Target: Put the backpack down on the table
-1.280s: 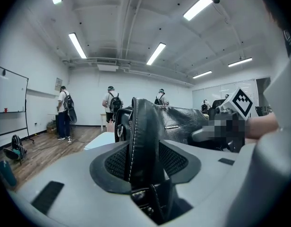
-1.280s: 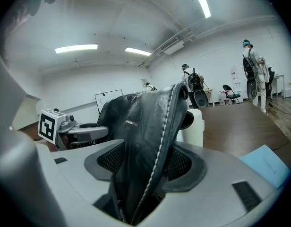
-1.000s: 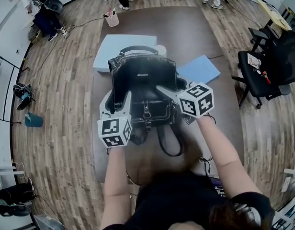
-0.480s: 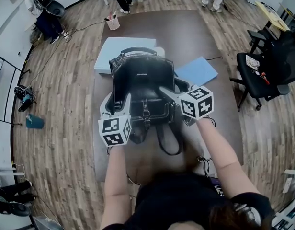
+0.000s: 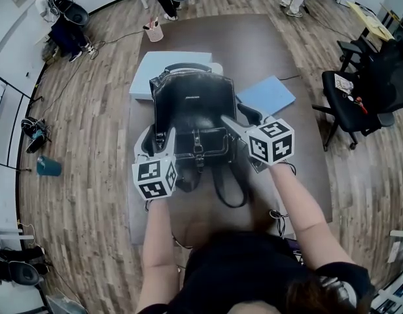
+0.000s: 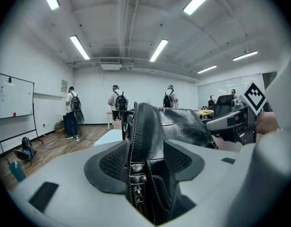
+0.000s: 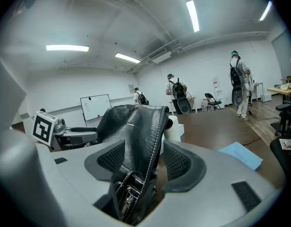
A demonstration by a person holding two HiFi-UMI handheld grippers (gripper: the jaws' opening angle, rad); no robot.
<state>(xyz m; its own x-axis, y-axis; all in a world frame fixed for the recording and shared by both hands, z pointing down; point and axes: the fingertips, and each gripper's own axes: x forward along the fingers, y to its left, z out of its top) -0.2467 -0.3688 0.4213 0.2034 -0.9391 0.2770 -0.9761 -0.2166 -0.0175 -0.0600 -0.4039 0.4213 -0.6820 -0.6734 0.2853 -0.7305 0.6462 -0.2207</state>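
A black leather backpack (image 5: 195,106) stands upright over the brown table (image 5: 254,44), its top handle pointing away from me. My left gripper (image 5: 169,139) is shut on its left side edge, and the leather seam (image 6: 144,141) fills the gap between the pads. On the right side edge, my right gripper (image 5: 226,122) is shut, with the stitched edge (image 7: 145,141) pinched between its pads. The shoulder straps (image 5: 231,188) trail toward me. The bag hides its own base, so I cannot tell whether it touches the table.
Behind the bag a pale blue box (image 5: 149,70) and a white cylinder (image 5: 219,67) lie on the table. A blue folder (image 5: 270,95) lies at the right and a pink pen cup (image 5: 153,26) at the far left corner. A black office chair (image 5: 355,100) stands right of the table. People with backpacks stand at the far wall.
The backpack looks slightly smaller, as if a little lower toward the table. Both grippers keep their hold and have barely shifted.
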